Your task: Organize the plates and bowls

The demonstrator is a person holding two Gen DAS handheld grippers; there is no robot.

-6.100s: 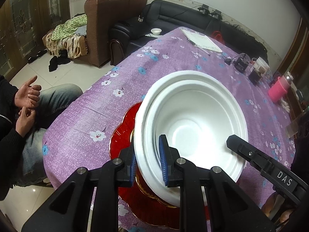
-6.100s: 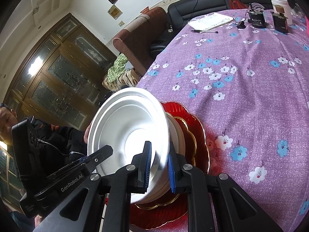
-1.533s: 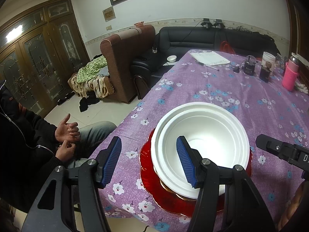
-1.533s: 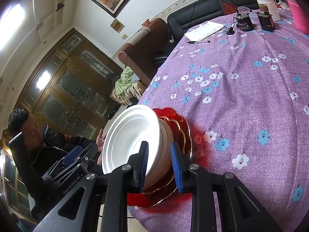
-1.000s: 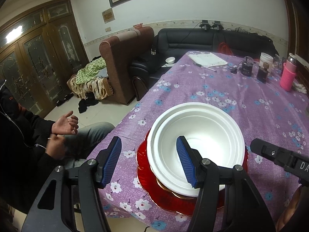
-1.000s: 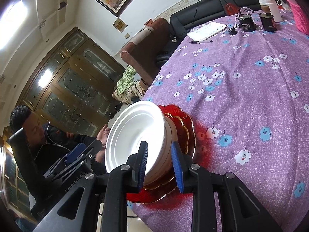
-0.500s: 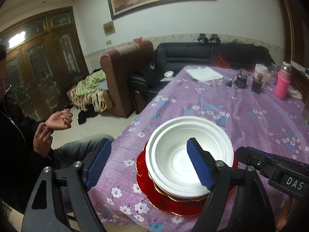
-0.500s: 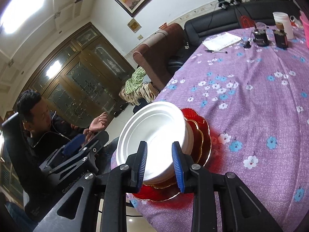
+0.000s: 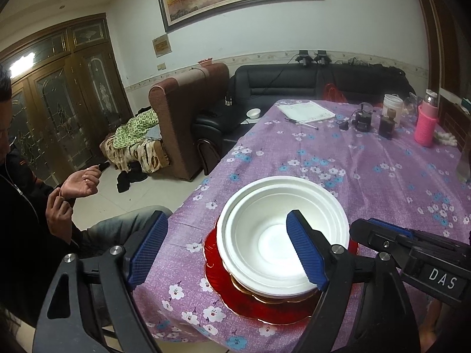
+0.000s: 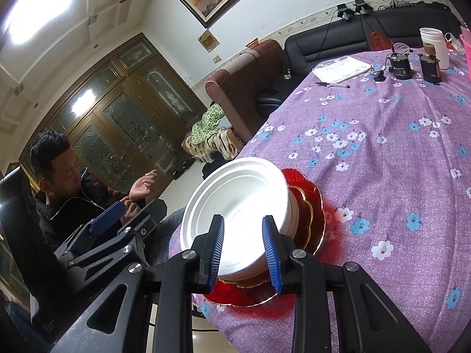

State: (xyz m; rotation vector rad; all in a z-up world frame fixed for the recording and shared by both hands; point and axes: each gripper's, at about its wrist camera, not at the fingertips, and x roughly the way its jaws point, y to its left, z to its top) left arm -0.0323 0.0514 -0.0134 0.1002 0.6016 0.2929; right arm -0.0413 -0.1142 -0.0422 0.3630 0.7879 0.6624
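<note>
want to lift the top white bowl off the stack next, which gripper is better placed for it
Probably left: the left gripper stands open, one finger already over the white bowl. The right gripper has only a narrow gap, and nothing is pinched.

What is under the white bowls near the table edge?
The white bowls sit on a gold-rimmed plate, which rests on a red plate. The bowls hide the middle of both plates.

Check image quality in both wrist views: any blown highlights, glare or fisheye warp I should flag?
Left wrist view: the white bowl is overexposed at its bottom, detail washed out; strong barrel warp bends the wall and the doors, corners vignetted black. Right wrist view: the ceiling light is clipped, the bowl interior is nearly featureless white, the red plate casts a red glow on the tablecloth; the horizon is tilted.
</note>
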